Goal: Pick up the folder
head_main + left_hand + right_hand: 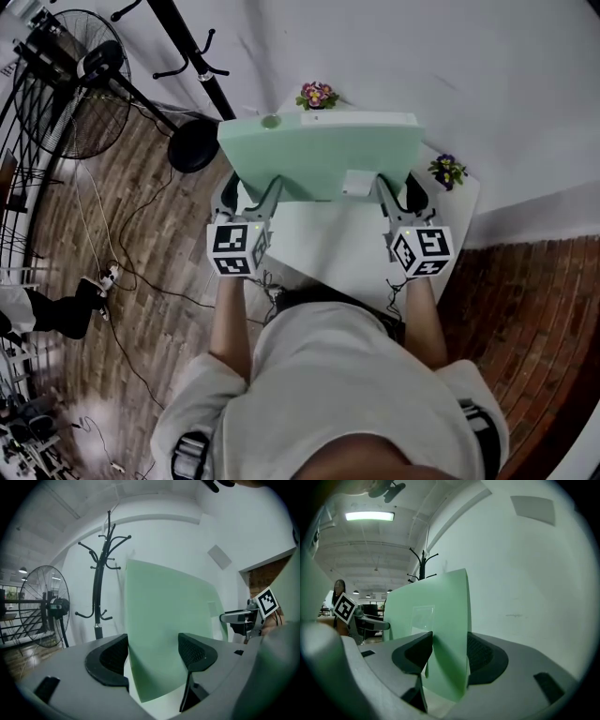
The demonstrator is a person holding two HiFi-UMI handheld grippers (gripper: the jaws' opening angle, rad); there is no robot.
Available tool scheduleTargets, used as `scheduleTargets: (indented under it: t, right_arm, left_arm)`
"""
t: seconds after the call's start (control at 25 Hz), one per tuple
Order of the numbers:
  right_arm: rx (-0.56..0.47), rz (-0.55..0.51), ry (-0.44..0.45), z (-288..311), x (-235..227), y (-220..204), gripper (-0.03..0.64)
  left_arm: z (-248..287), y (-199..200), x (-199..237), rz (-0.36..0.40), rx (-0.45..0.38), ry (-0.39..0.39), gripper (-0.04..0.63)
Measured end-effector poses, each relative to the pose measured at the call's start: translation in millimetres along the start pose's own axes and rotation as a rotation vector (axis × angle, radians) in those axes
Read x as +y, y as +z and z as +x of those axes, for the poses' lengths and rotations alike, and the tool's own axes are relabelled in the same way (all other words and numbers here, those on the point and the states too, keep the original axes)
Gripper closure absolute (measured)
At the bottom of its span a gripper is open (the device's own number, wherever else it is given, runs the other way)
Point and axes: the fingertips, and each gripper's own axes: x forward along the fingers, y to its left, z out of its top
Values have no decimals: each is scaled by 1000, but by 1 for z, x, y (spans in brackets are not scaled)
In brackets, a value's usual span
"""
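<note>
The pale green, thick rectangular plastic folder [319, 155] lay straight ahead of both tools. Its long axis ran side to side, from one gripper to the other, so neither hand was nearer than the other. The left gripper [255, 199] was clamped on the folder's near edge towards its left end, and the right gripper [394, 197] was clamped on the same edge towards its right end. In the left gripper view the black ribbed pads [194, 651] stood apart by the folder's thickness and pressed on its two faces. The right gripper view showed the same grip on the other end.

The folder hung over the far half of the white rectangular table [328, 253], broad face up and roughly level. It appeared to be clear of the tabletop, though no view showed the gap plainly. Its surface was smooth and matt. A small clear label pocket [356, 183] sat on the near spine and a round finger hole [270, 121] at the far left corner.

Any further raising would depend on both hands rising evenly, or the folder would tip along its length.

Two small potted flowers [317, 95] stood at the table's far corners.
</note>
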Motion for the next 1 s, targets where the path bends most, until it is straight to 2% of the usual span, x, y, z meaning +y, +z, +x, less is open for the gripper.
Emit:
scheduleTargets:
  t: [0.36, 1.0]
  right_arm:
    - [-25, 5, -14, -11, -4, 6, 396]
    - [-28, -2, -6, -5, -5, 14, 402]
  left_arm:
    - [0, 10, -8, 26, -22, -13, 244]
    - [-1, 17, -5, 24, -35, -1, 244]
